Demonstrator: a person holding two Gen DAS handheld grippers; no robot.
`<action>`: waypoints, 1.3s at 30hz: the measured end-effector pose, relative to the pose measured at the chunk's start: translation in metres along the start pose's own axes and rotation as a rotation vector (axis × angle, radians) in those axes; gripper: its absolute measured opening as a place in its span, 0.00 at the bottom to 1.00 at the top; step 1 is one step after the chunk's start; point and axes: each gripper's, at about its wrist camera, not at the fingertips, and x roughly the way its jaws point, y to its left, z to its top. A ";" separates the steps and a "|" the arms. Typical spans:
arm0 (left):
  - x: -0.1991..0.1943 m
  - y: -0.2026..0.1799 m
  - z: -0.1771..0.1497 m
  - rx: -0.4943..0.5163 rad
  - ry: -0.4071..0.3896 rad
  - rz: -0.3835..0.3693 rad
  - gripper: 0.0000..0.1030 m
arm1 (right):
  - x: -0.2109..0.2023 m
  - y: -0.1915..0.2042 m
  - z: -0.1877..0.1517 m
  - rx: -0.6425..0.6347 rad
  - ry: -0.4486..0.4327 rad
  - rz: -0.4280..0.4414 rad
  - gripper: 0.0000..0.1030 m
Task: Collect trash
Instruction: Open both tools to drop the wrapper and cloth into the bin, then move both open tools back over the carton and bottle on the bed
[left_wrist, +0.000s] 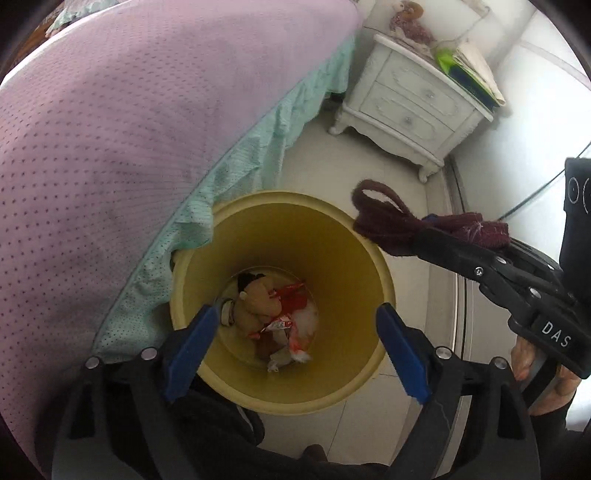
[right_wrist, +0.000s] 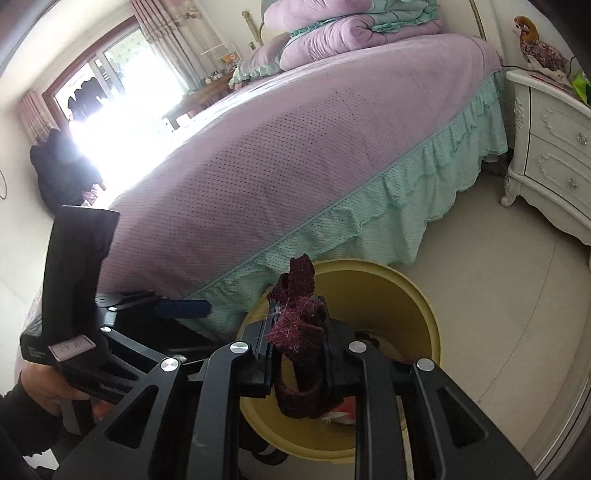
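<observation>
A yellow trash bin (left_wrist: 332, 236) stands on the floor beside the bed; it also shows in the right wrist view (right_wrist: 417, 295). Wrappers, a small plush toy (left_wrist: 258, 299) and white scraps lie at its bottom. My left gripper (left_wrist: 295, 347) hangs over the bin's mouth, open, with nothing between its blue pads (left_wrist: 192, 343). My right gripper (right_wrist: 297, 347) is shut on a dark red fuzzy strip (right_wrist: 299, 321), held at the bin's rim. In the left wrist view that strip (left_wrist: 391, 214) sticks out over the bin's right edge.
A bed with a purple cover (left_wrist: 129, 129) and mint ruffled skirt (right_wrist: 369, 221) overlaps the bin's left side. A white nightstand (left_wrist: 413, 103) with papers and a doll stands on the pale tiled floor (right_wrist: 498, 277) beyond. Hands grip both handles.
</observation>
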 end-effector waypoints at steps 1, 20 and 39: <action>0.001 0.000 0.001 -0.005 -0.002 0.003 0.87 | 0.002 -0.001 0.000 -0.004 0.003 -0.008 0.18; -0.034 0.025 -0.005 -0.021 -0.058 0.075 0.89 | 0.011 0.036 0.001 -0.171 -0.011 -0.222 0.69; -0.127 0.042 -0.024 -0.053 -0.284 0.204 0.89 | -0.013 0.093 0.023 -0.255 -0.087 -0.113 0.69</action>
